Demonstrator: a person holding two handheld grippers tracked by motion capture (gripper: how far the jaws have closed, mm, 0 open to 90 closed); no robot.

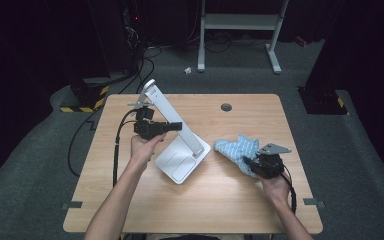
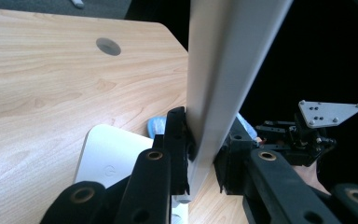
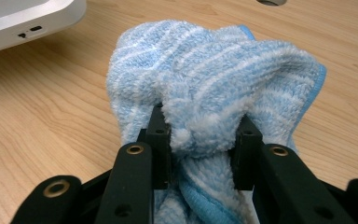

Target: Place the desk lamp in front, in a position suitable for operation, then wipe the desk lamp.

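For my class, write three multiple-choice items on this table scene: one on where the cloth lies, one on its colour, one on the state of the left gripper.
1. Where does the cloth lie relative to the lamp?
A. To its right in the high view
B. On its base
C. On the floor

2. What colour is the cloth?
A. Red
B. Light blue with white stripes
C. Black

3. What is the left gripper doing?
A. Hanging open above the table
B. Holding the cloth
C. Clamped on the lamp's white arm

Answers:
1 A, the cloth sits on the table right of the lamp.
2 B, the right gripper view shows its blue and white pile.
3 C, its jaws press both sides of the arm.
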